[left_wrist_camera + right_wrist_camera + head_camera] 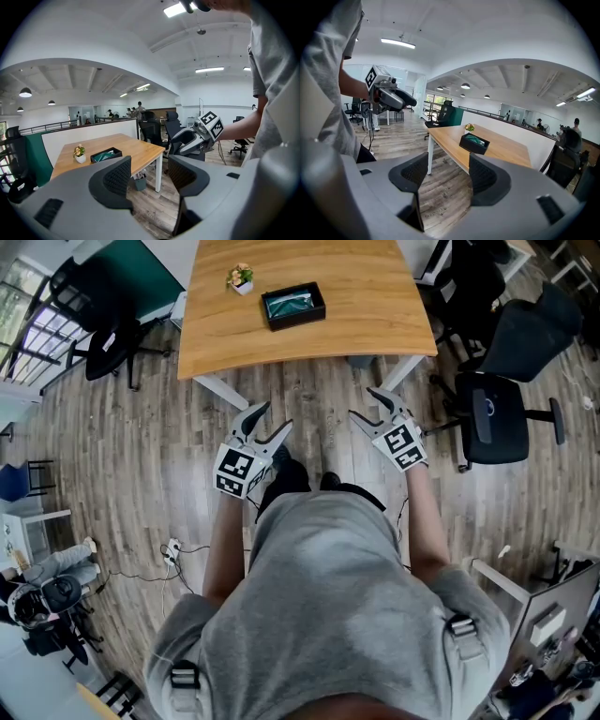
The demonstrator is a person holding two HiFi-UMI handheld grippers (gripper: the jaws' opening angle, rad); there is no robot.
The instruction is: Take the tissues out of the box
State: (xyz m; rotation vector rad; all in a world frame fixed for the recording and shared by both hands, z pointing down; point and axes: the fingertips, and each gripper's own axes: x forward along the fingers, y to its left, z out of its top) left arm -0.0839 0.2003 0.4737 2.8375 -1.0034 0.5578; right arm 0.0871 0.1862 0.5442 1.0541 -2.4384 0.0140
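Head view: a black open-topped box (pixel 293 306) with teal contents sits on the wooden table (pixel 375 329), well ahead of both grippers' fingertips, a potted plant (pixel 241 278) beside it. Both the left gripper (pixel 275 418) and right gripper (pixel 364 401) gape wide, empty. Only gripper views show distant people (pixel 139 107); an office chair (pixel 497 418) stands right of the right fingers.

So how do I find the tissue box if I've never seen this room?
Find the big wooden table ahead of the person. Only two things sit on it. The box is the low black rectangle with something teal inside, beside a little flowering plant in a white pot.
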